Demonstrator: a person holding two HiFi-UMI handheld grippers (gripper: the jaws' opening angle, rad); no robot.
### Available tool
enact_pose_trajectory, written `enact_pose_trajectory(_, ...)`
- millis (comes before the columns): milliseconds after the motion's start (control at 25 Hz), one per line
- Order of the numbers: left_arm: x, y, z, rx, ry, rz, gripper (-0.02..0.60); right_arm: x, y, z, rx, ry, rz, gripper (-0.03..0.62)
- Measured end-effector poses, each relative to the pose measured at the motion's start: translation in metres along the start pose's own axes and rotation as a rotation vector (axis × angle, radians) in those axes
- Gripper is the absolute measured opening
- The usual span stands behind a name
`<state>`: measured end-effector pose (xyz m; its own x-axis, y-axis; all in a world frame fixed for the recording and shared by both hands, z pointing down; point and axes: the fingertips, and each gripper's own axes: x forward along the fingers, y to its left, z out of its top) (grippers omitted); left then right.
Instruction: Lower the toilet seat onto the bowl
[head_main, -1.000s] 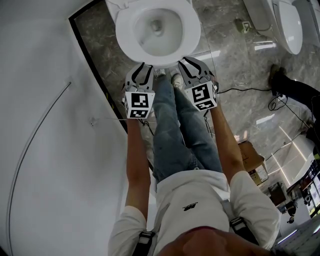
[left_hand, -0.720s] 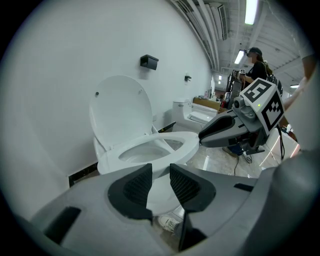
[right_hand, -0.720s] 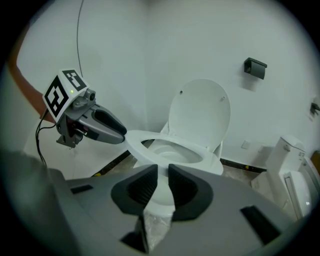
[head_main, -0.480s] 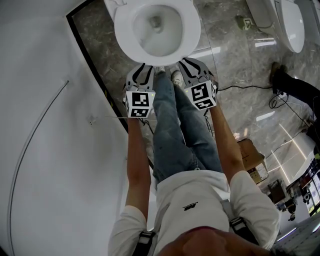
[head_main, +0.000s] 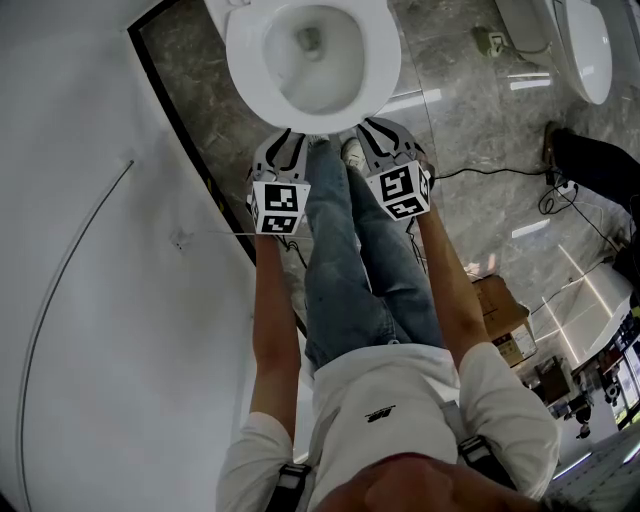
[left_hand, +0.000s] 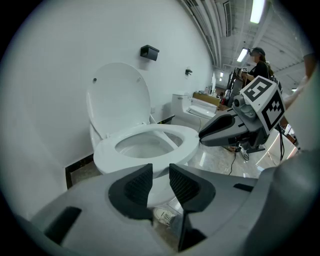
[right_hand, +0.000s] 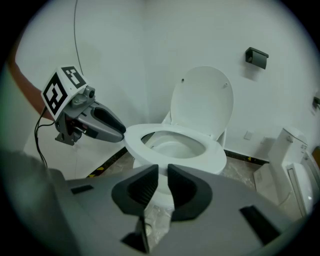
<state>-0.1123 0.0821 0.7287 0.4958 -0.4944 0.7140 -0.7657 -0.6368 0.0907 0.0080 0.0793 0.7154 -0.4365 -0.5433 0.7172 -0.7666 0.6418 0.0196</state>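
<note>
White seat (head_main: 310, 122) is lying flat on the bowl (left_hand: 100, 159), directly ahead of both grippers on their far side. Its long axis is running from the near front edge away to the hinge at the wall (right_hand: 110, 60). The left gripper (head_main: 288, 135) is hanging just near of the rim's left front and the right gripper (head_main: 376, 126) just near of its right front. Neither is touching the rim, and neither is looking clearly nearer than the other.

The left jaws are closing with a slim gap showing and nothing between them. The right jaws are standing a narrow slit apart, also empty.

The seat is showing as a smooth, glossy ring, sitting level on the rim with no gap visible under it. Only the lid (left_hand: 120, 97) is standing upright, leaning back against the wall. Judging from this, the lowering is looking already done, so any coming move would be reaching far and up toward the lid, not the ring.
</note>
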Motion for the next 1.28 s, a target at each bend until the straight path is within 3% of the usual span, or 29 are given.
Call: enact_pose_trajectory(1280,0.039,-0.006,-0.063,-0.042,0.113,-0.037,0.104,0.040,0.015,-0.060,0.040,0.126,0.034,0.063)
